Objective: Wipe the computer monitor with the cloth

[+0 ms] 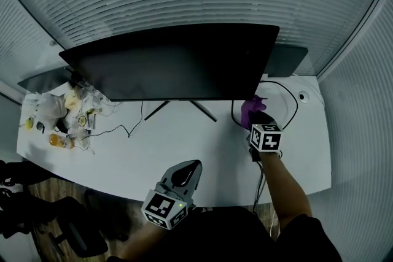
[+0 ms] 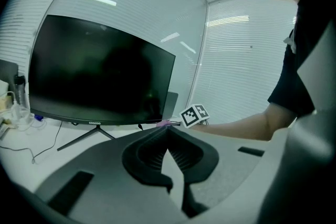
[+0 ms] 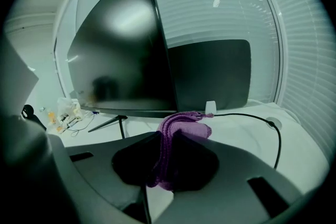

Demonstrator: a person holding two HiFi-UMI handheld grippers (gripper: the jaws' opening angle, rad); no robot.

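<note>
The white desk (image 1: 184, 153) carries a wide, dark computer monitor (image 1: 178, 64) on a thin splayed stand. Its screen is switched off and glossy, and in the right gripper view it reflects pale patches of light. A smaller dark screen (image 1: 285, 59) stands behind its right end. The left gripper (image 2: 168, 131) is held low over the near edge of the desk, well apart from the monitor. Its jaws are together at the tips with nothing between them. The right gripper (image 3: 167, 136) is at the monitor's lower right corner, and its jaws are narrowed onto the purple cloth (image 3: 184, 122), pinching a fold of it. The cloth is bunched. Part of it hangs down between the jaws and the rest bulges past their tips, close below the monitor's bottom edge. Whether it touches the screen cannot be told. A black cable (image 1: 290, 95) loops over the desk just beside that gripper. At the far left end of the desk lies a small heap of wrappers and thin wires (image 1: 64, 113).
</note>
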